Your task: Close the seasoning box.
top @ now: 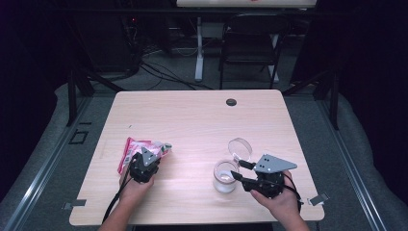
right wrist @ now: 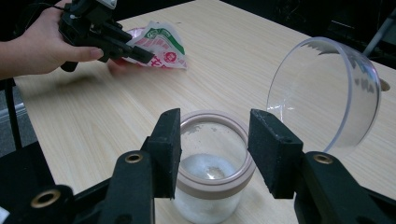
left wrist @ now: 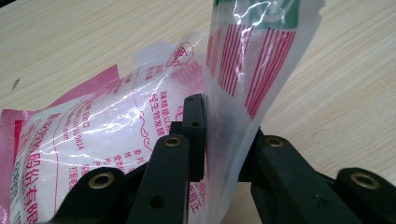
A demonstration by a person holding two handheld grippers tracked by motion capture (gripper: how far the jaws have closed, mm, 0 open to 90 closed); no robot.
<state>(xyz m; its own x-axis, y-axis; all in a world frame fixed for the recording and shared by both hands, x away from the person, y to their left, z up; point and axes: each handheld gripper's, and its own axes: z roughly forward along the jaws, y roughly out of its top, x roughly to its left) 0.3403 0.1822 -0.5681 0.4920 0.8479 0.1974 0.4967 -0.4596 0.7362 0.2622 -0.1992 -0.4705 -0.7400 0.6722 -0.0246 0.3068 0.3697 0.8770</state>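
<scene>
The left gripper [left wrist: 223,140] has its jaws pinched on the upper part of a pink-and-white plastic bag [left wrist: 116,126] of white grains, the film folding up between the pads; the bag lies on the desk [top: 192,120] towards its left edge, roughly midway between the near and far edges. The right gripper [right wrist: 214,149] holds its jaws against either side of the rim of an open glass jar [right wrist: 212,186], which stands near the desk's near right corner with a little white powder at its bottom. The jar's clear hinged lid [right wrist: 322,93] tips back beyond it, towards the far right.

The step in hand looks like taking hold: one hand secures the bag, the other steadies the jar, probably for pouring. The next move would call for lifting the bag clear and carrying it rightwards over the jar mouth without the thin film slipping from the pads.

Between bag and jar the desk is bare, so the path across is free. The jar sits fairly close to the near edge, and the raised lid crowds its far side, so an approach from the left seems safest
</scene>
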